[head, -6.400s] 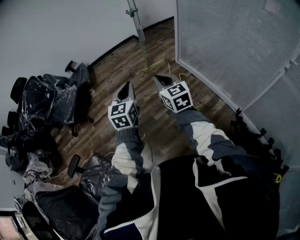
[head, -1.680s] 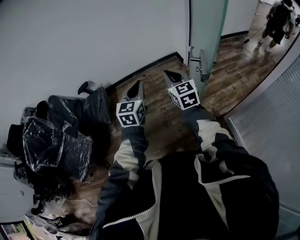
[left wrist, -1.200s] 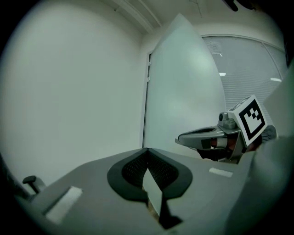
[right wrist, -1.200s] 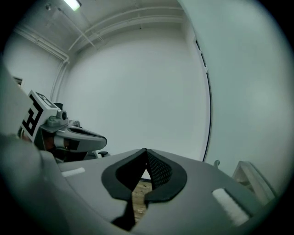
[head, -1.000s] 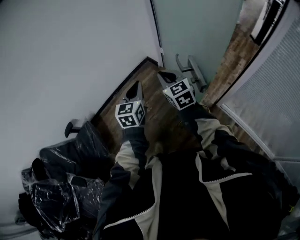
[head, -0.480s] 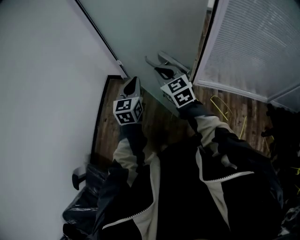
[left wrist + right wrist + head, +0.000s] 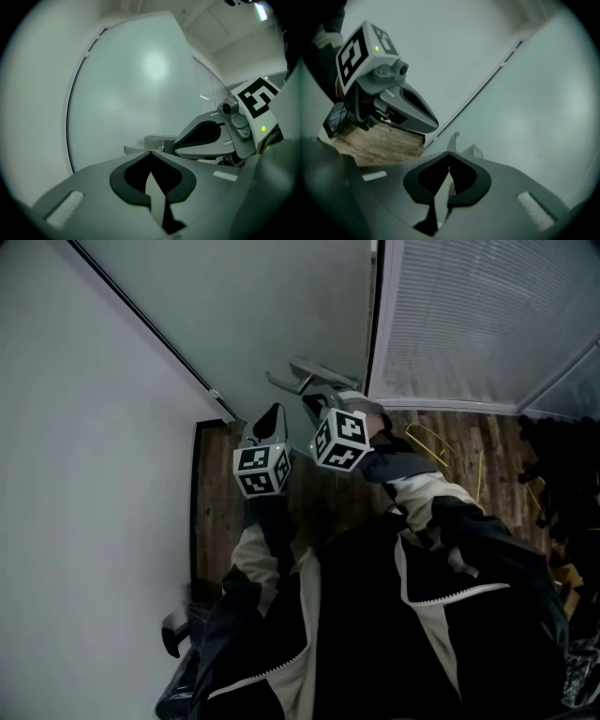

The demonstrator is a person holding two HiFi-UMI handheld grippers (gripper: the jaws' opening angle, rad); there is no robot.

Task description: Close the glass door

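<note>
**A:** Where was the glass door (image 7: 272, 306)?

**B:** It filled the top of the head view, frosted, between the white wall (image 7: 84, 474) on the left and the slatted panel (image 7: 469, 315) on the right. Its free edge lay against the frame of that panel, so I judged it nearly closed. Whether it was latched, I could not tell.

**A:** And the handle (image 7: 307, 374)?

**B:** It was a metal lever near that free edge. Its long axis ran along the door face, pointing away from the edge, toward the wall side.

**A:** Which tool was nearer to it?

**B:** The right gripper (image 7: 316, 405). Its tips were just beside the lever, a little below it in the picture, but I could not confirm contact. The left gripper (image 7: 273, 412) was next to it, more to the wall side, facing bare glass.

**A:** How were the jaws?

**B:** Both pairs were pressed together, with nothing between them. In my judgement the coming move was the right gripper's, acting at the lever with its tips closed.
</note>
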